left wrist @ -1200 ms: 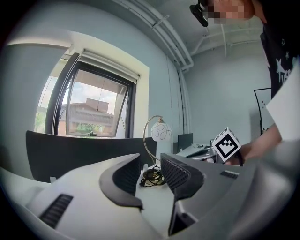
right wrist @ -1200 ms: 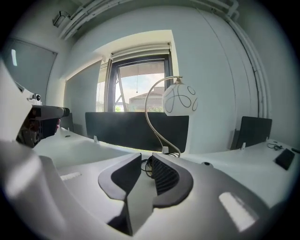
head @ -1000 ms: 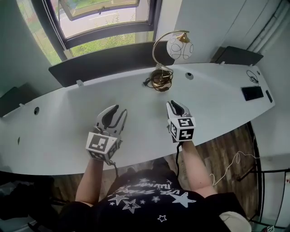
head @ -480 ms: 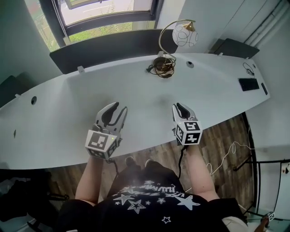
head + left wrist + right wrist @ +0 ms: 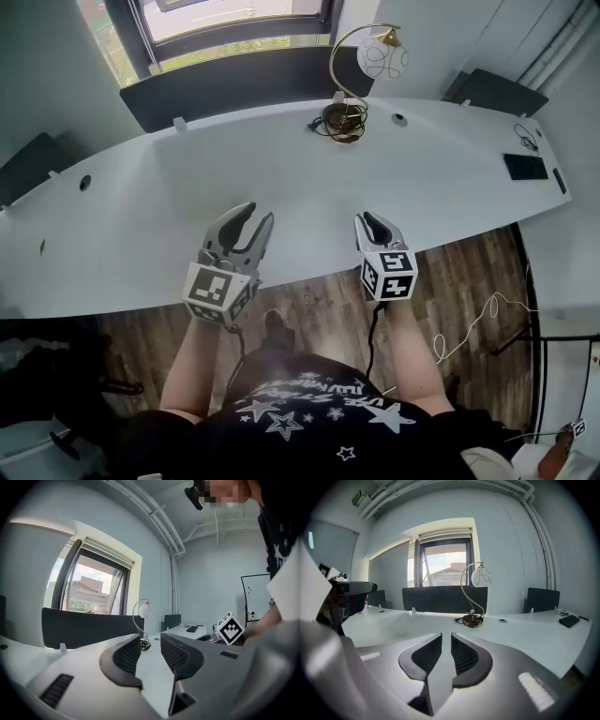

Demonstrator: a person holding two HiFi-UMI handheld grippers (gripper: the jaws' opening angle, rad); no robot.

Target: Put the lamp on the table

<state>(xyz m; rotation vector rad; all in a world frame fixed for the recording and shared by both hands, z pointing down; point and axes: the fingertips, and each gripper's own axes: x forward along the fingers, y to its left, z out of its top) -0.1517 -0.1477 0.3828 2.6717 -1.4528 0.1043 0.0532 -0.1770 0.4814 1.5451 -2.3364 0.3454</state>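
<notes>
The lamp (image 5: 382, 58), a curved brass stem with a white globe shade, stands on the far side of the white table (image 5: 141, 216), its cord coiled at the base (image 5: 342, 120). It also shows far ahead in the left gripper view as the lamp (image 5: 145, 613) and in the right gripper view as the lamp (image 5: 480, 577). My left gripper (image 5: 256, 217) hangs over the table's front edge, open and empty (image 5: 150, 641). My right gripper (image 5: 368, 221) is at the same edge, its jaws a narrow gap apart with nothing between them (image 5: 446, 637).
A dark phone (image 5: 525, 166) lies on the table's right end. Black partition panels (image 5: 234, 89) stand behind the table under the window (image 5: 234, 14). Wooden floor (image 5: 469, 272) with a loose cable (image 5: 487, 323) lies below the front edge.
Both grippers have drawn back from over the tabletop to its front edge, farther from the lamp. The lamp has not moved on the table.
</notes>
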